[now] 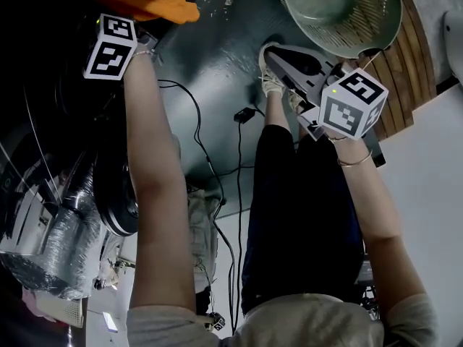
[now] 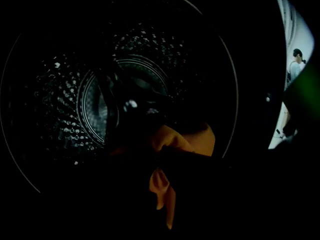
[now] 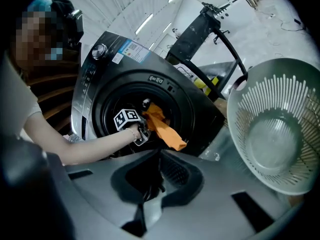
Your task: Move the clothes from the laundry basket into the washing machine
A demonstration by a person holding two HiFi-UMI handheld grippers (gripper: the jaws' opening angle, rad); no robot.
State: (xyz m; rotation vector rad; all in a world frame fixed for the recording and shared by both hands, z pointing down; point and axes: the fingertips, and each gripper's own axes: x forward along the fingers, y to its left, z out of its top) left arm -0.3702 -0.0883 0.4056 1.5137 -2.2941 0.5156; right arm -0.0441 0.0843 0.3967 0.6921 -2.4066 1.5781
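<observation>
L gripper (image 3: 141, 130) is clamped on an orange garment (image 3: 162, 126), jaws pinched tight on a fold of fabric, w/ the rest bunched ahead of the tips and a tail hanging below. It's held right at the round mouth of the washing machine (image 3: 125, 59). L gripper view looks straight into the dark perforated drum (image 2: 60, 109), w/ the garment in front of it, not yet let go. R gripper (image 3: 160, 154) has jaws together, nothing btwn them, pointing toward the machine front. Laundry basket (image 3: 270, 134), pale green w/ slotted walls, sits just right of the machine in R gripper view, its inside showing; in head view R gripper is near its rim. Black cables (image 1: 239, 157) trail across the floor btwn the person's arms.
</observation>
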